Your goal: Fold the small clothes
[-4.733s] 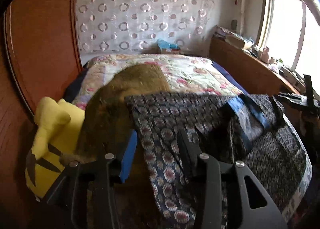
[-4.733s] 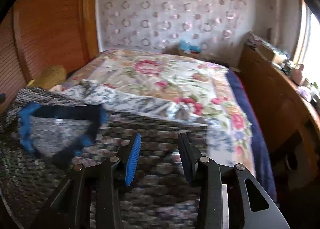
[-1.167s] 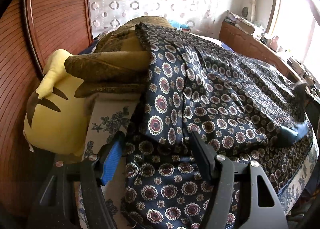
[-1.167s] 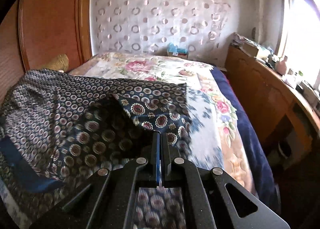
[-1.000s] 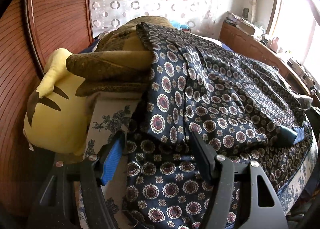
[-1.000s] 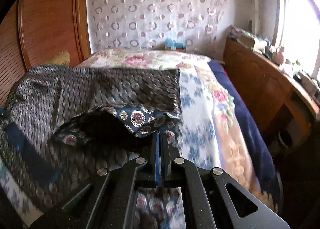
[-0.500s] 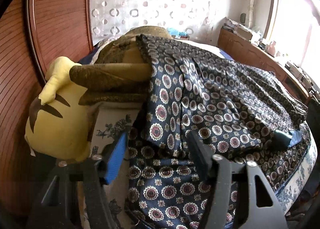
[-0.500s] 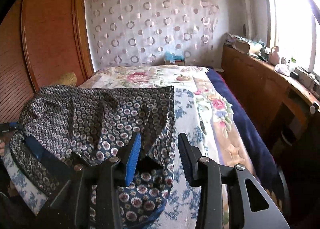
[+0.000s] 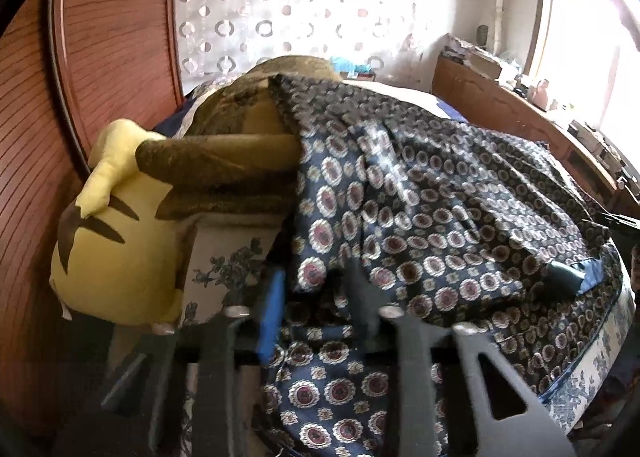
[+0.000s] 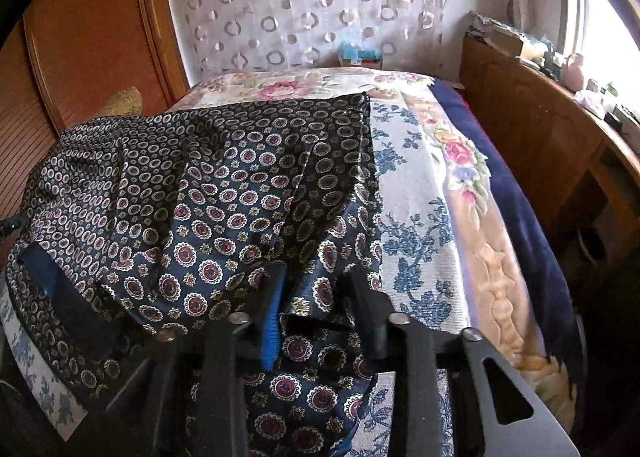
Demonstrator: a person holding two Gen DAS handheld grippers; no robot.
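Bedroom walls close the scene: a pale curtain (image 10: 304, 9) with ring patterns hangs at the far end, reddish wooden panelling (image 9: 108, 37) runs along the left, and a wooden sideboard (image 10: 532, 125) stands under a bright window on the right. Filling the middle is the bed (image 10: 424, 193), covered by a cream bedspread with blue and pink flowers and a navy blanket (image 10: 532, 217) along its right edge. Across the near end of the bed lies the navy medallion-print garment (image 10: 224, 193), partly folded over itself, its far hem reaching toward the bed's middle. At the bed's left edge, an olive-brown cushion (image 9: 224, 161) lies against a yellow plush toy (image 9: 116, 241). The left gripper (image 9: 314, 297) has just been closing; a raised fold of the garment stands between its jaws, though blur hides whether the pads press it. The right gripper (image 10: 316, 297) has likewise been closing, with a bunched fold between its fingers and its grip equally unclear.
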